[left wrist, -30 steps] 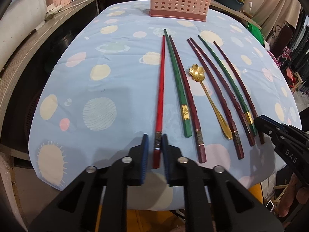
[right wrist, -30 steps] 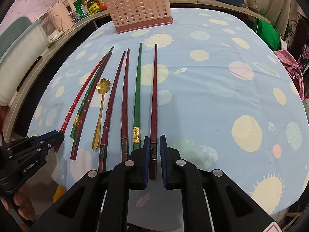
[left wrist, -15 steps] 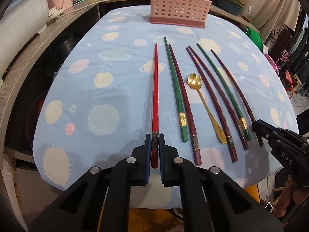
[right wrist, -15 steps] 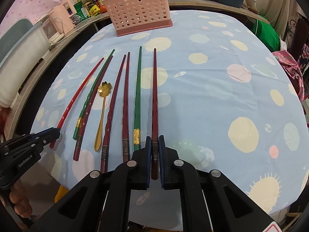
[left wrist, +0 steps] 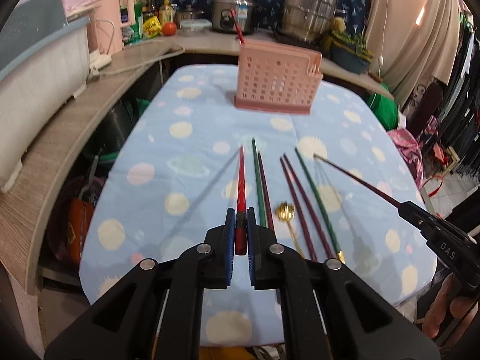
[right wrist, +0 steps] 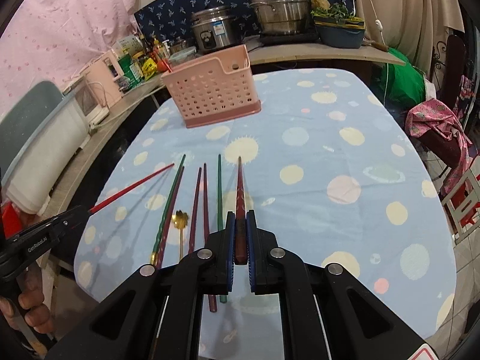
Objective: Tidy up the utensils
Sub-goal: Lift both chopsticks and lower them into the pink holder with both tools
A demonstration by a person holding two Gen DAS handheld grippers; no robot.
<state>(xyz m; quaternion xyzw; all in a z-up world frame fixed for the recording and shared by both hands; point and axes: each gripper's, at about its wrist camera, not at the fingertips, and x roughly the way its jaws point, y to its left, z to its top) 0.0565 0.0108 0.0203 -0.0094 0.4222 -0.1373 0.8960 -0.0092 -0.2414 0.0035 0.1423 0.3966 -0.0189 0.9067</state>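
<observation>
My left gripper (left wrist: 239,219) is shut on the thick end of a red chopstick (left wrist: 241,186), held clear of the blue dotted cloth with its shadow beneath. My right gripper (right wrist: 239,219) is shut on a dark red chopstick (right wrist: 240,186), also lifted. Each gripper shows in the other's view: the right gripper (left wrist: 403,205) at the right edge, the left gripper (right wrist: 85,210) at the left. Several chopsticks (left wrist: 295,195), green and maroon, and a gold spoon (left wrist: 286,211) lie on the cloth between them. The pink perforated basket (left wrist: 277,84) stands at the table's far end.
A curved wooden counter (left wrist: 60,126) wraps the table's left and back, carrying a white tub (left wrist: 36,69), a rice cooker (right wrist: 211,31) and steel pots (right wrist: 279,3). A chair with pink cloth (right wrist: 435,132) stands off the right side. The table's near edge is just below the grippers.
Both grippers have risen, each with its chopstick, whose tip has come off the cloth. Both views have tilted up, so the basket and counter now show fully.
</observation>
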